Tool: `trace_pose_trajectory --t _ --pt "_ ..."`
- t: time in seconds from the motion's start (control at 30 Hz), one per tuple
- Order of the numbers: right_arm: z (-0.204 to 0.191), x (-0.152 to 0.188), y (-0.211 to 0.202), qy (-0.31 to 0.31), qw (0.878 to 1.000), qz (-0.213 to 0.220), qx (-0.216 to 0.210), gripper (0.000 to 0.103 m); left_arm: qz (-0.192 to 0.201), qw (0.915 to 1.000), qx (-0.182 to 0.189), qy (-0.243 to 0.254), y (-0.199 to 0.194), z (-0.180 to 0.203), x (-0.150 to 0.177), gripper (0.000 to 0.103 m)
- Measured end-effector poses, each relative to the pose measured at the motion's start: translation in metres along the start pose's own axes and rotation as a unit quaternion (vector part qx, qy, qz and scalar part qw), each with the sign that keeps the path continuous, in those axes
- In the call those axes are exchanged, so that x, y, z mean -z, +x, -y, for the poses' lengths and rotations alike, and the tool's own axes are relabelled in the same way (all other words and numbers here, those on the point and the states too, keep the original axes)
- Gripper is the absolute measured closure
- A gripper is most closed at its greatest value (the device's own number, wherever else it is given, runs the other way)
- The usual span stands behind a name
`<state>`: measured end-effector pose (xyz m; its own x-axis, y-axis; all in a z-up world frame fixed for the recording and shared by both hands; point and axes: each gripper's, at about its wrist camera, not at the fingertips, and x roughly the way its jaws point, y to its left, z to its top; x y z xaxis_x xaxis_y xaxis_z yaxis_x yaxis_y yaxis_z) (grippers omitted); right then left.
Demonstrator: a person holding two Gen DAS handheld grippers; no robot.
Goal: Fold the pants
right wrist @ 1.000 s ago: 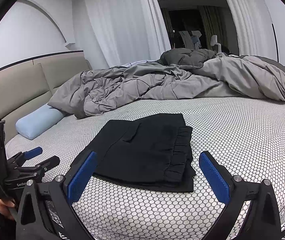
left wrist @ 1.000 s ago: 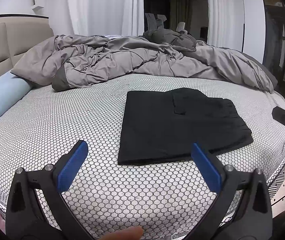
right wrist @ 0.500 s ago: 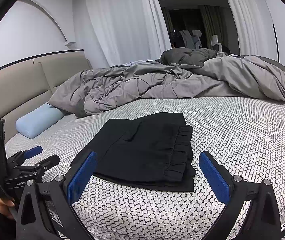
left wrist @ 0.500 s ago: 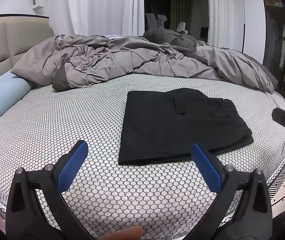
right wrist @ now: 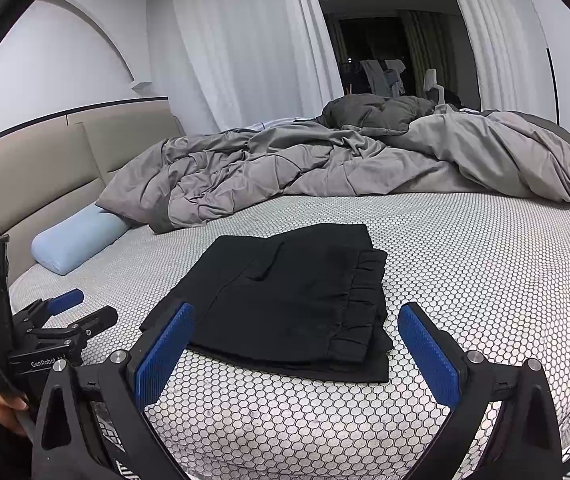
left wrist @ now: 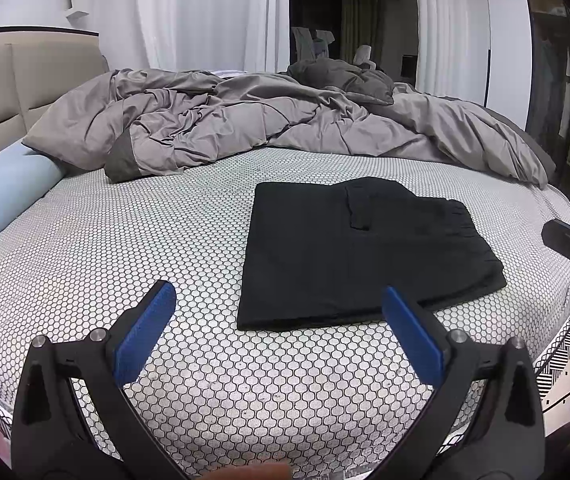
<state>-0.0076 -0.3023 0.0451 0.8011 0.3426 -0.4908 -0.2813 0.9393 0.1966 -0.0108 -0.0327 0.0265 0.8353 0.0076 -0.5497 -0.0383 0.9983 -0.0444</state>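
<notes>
The black pants (left wrist: pixel 365 248) in mid-frame look soft and floppy; grab a corner. The left claw (left wrist: pixel 277 332) and right claw (right wrist: pixel 295 344) are both wide open, holding nothing.

The bed (left wrist: pixel 125 264) is covered with a white sheet that has a small black honeycomb pattern. On it lie three things. The black pants (left wrist: pixel 357 248) are folded into a flat, almost rectangular pile near the front edge of the bed, with the gathered waistband on the right side. A crumpled grey duvet (left wrist: pixel 269 128) is pushed along the far side and reaches across nearly the whole width. A light blue bolster pillow (left wrist: pixel 1 196) lies at the left, next to the beige padded headboard (left wrist: pixel 37 76), and one corner of the duvet touches it. The pants lie apart from the duvet and well apart from the pillow.
</notes>
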Motion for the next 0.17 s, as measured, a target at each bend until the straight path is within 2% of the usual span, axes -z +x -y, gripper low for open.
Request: trace_pose_trajectory --t 0.17 --pt "-0.0001 0.0004 0.0019 -0.004 1.000 -0.005 -0.001 0.000 0.000 1.0000 0.003 0.000 -0.0005 0.0002 0.0003 0.001"
